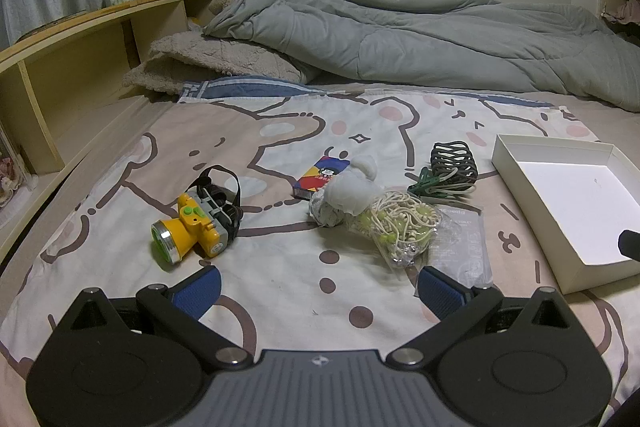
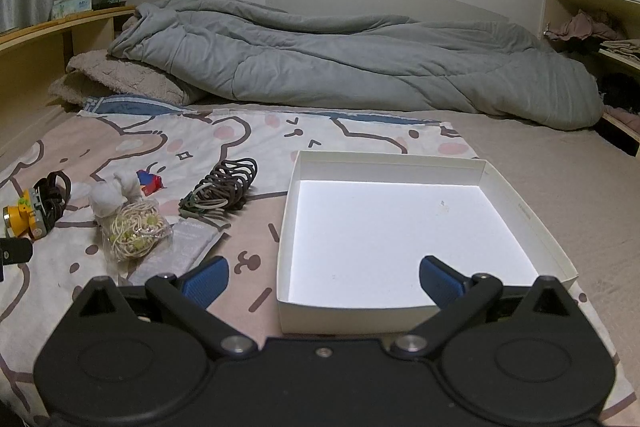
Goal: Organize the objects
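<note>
On bed: one headlamp [image 1: 192,227], one box [image 2: 520,215].

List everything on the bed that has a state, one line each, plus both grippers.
White box: open, empty.
Yellow headlamp: on its side, strap bunched.
Bead bag: lying flat, beads inside.
White cloth bundle: crumpled.
Card box: closed, flat.
Left gripper: open, empty.
Right gripper: open, empty.
</note>
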Demonstrator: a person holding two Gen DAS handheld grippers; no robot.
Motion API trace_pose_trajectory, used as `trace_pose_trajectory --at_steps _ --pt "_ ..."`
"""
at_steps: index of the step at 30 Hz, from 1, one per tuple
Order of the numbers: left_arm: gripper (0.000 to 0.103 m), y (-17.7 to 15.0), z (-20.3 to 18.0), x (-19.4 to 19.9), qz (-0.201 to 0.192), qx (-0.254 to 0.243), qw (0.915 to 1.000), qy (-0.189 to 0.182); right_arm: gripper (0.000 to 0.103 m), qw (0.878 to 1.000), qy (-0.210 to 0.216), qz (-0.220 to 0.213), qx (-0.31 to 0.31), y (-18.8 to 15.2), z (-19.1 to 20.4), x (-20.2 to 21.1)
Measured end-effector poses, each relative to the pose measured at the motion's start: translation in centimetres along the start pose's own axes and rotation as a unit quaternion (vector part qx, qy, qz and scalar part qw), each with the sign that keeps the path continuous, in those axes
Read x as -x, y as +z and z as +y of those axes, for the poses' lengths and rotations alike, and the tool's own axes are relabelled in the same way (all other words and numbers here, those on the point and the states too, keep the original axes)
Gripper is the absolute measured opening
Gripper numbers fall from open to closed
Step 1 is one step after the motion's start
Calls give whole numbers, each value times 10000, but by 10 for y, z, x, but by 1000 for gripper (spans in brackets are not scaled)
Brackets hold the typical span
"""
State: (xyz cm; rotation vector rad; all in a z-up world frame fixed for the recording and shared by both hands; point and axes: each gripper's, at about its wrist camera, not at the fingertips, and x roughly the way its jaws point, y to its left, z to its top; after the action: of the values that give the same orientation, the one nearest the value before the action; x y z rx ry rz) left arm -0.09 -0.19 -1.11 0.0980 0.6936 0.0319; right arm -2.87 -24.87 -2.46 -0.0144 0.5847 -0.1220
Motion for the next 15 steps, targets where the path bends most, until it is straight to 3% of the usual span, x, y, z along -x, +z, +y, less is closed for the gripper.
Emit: trace_pose_trajectory --at_steps 15 --pt "103 -1 -1 -3 12 2 10000 -3 103 10000 -7 31 12 -1 1 1"
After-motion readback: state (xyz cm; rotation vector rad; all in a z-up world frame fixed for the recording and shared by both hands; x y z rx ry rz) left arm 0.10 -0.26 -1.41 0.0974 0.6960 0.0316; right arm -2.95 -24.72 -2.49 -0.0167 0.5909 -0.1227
